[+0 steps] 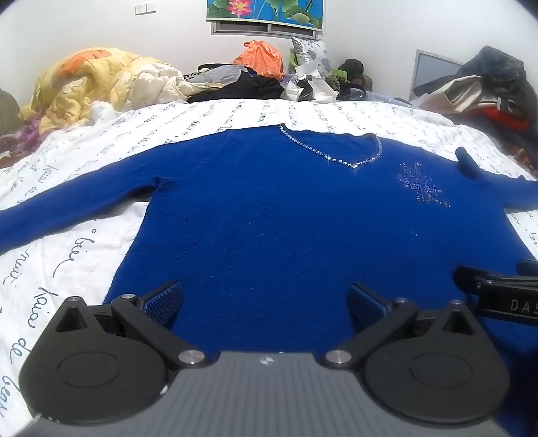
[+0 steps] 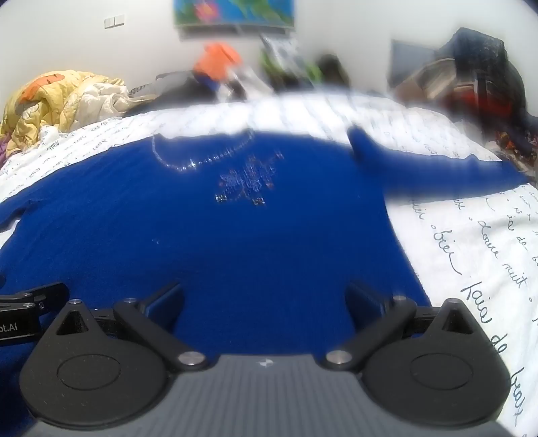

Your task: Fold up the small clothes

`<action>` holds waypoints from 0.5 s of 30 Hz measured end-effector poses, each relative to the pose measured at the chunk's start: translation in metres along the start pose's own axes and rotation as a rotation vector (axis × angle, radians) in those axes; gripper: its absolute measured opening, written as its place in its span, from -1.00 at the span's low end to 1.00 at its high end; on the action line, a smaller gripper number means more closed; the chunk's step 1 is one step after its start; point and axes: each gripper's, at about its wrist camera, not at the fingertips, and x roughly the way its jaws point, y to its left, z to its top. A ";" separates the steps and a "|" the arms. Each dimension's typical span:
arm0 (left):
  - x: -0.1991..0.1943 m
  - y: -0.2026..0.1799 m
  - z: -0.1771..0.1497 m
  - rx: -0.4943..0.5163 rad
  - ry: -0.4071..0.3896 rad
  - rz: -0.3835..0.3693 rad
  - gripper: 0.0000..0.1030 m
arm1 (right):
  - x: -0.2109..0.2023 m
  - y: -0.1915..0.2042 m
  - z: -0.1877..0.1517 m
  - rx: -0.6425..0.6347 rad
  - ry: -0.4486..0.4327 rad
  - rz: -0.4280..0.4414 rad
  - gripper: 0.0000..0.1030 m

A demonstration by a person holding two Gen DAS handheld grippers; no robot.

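From the left wrist view, a bright blue sweater lies flat and face up on a bed with a white sheet that has black handwriting on it. Both sleeves are spread out to the sides. A shiny bead trim runs around the V-shaped neck, and a sparkly flower patch sits on the chest near it. The left gripper is low over the bottom part of the sweater, with its two fingers wide apart and nothing between them. At the right edge, part of the right gripper shows, close beside it and also over the blue cloth. At the far end of the bed are a yellow quilt, an orange bag and a heap of dark clothes. A flower picture hangs on the wall. From the right wrist view, which is blurry, the same sweater fills the middle, and one sleeve reaches out to the right across the sheet. The right gripper is over the bottom part of the sweater near its right side edge, fingers spread wide and holding nothing. A bit of the left gripper pokes in at the left edge. The yellow quilt is at the far left.
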 end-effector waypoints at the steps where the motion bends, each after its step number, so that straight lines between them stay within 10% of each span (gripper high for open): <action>1: 0.000 0.000 0.000 0.000 0.000 0.001 1.00 | 0.000 -0.001 0.000 -0.001 0.000 0.000 1.00; 15: 0.000 0.000 0.000 0.001 0.000 0.001 1.00 | 0.000 -0.001 0.000 -0.002 0.000 -0.001 1.00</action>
